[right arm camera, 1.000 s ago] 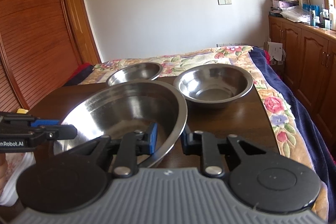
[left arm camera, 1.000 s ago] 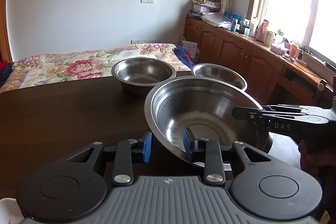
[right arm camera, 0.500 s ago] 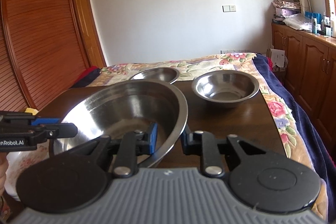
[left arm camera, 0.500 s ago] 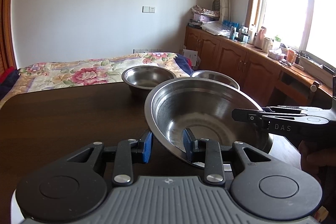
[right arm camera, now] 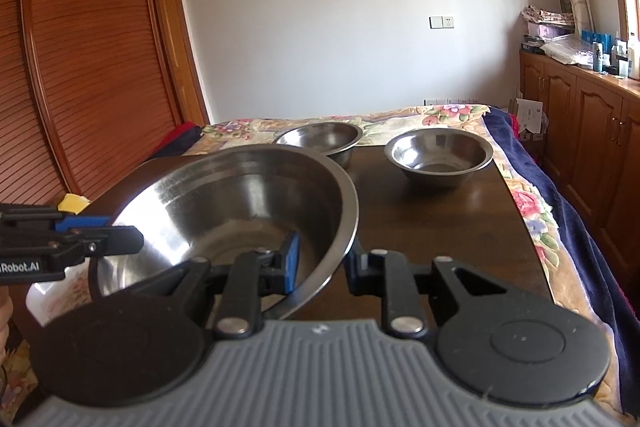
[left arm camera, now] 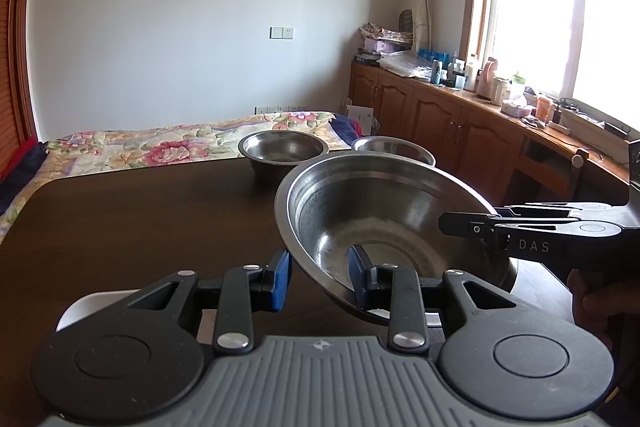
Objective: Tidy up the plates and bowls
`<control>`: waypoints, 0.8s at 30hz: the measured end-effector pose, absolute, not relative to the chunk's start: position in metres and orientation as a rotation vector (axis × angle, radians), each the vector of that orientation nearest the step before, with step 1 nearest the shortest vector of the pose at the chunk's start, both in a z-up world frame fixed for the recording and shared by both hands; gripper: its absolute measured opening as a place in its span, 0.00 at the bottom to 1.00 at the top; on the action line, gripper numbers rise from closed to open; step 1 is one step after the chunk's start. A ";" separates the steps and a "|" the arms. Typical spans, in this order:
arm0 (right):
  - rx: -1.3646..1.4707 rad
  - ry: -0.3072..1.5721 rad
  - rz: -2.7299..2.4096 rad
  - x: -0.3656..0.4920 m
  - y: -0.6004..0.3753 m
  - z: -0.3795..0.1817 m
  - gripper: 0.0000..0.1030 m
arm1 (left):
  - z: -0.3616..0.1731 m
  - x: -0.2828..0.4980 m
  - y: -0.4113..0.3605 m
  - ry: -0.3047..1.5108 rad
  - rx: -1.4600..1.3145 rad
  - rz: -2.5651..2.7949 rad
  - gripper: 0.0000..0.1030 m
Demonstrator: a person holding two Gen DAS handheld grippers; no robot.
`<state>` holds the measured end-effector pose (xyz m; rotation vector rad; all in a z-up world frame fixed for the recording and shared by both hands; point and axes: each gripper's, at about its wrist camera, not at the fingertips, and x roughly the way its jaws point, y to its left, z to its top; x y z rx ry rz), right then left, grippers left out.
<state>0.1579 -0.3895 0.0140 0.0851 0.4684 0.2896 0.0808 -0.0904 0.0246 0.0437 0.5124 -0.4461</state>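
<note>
Left wrist view: the left tool (left arm camera: 319,281) straddles the near rim of a large, round stainless-steel bowl (left arm camera: 384,223), one blue-padded finger (left arm camera: 280,279) outside the wall and the other inside. A clear gap shows between the outer pad and the metal, so whether the tool truly clamps the rim cannot be told. The bowl is tilted, its opening turned toward this camera, above a dark brown wooden table (left arm camera: 140,227). From the right, the right tool (left arm camera: 472,227), black and lettered "DAS", reaches to the opposite rim, with a hand (left arm camera: 600,303) partly visible beneath it.

Right wrist view: the right tool (right arm camera: 322,267) likewise spans the large bowl (right arm camera: 240,211) at its rim, the blue-padded finger (right arm camera: 290,265) inside and the black finger outside. The spacing is moderate, set about the rim; contact on both faces is not visible, so a firm hold cannot be confirmed. The left tool (right arm camera: 120,239) meets the far rim at the left edge of the view.

Two smaller stainless-steel bowls stand upright at the far end of the table, near each other but apart: the left small bowl (right arm camera: 320,139) partly behind the large bowl's rim, and the right small bowl (right arm camera: 439,155) in open view. Beyond the table lies a bed with a floral cover (right arm camera: 528,203); wooden cabinets (left arm camera: 440,119) line the window wall.
</note>
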 end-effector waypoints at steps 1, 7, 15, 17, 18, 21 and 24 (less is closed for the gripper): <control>0.083 0.467 0.291 0.157 -0.389 0.014 0.25 | 0.025 0.079 -0.090 0.512 0.042 -0.446 0.33; 0.073 0.462 0.293 0.149 -0.385 0.013 0.25 | 0.022 0.072 -0.086 0.509 0.034 -0.446 0.33; 0.063 0.475 0.301 0.142 -0.380 0.003 0.25 | 0.010 0.074 -0.079 0.543 0.019 -0.441 0.33; 0.064 0.483 0.301 0.141 -0.379 -0.001 0.25 | 0.007 0.074 -0.078 0.550 0.019 -0.440 0.33; 0.065 0.486 0.301 0.141 -0.379 -0.002 0.25 | 0.006 0.073 -0.078 0.553 0.018 -0.440 0.33; 0.070 0.493 0.299 0.140 -0.379 -0.005 0.25 | 0.002 0.072 -0.079 0.561 0.022 -0.439 0.33; 0.073 0.496 0.295 0.139 -0.379 -0.006 0.25 | 0.001 0.071 -0.080 0.565 0.025 -0.440 0.33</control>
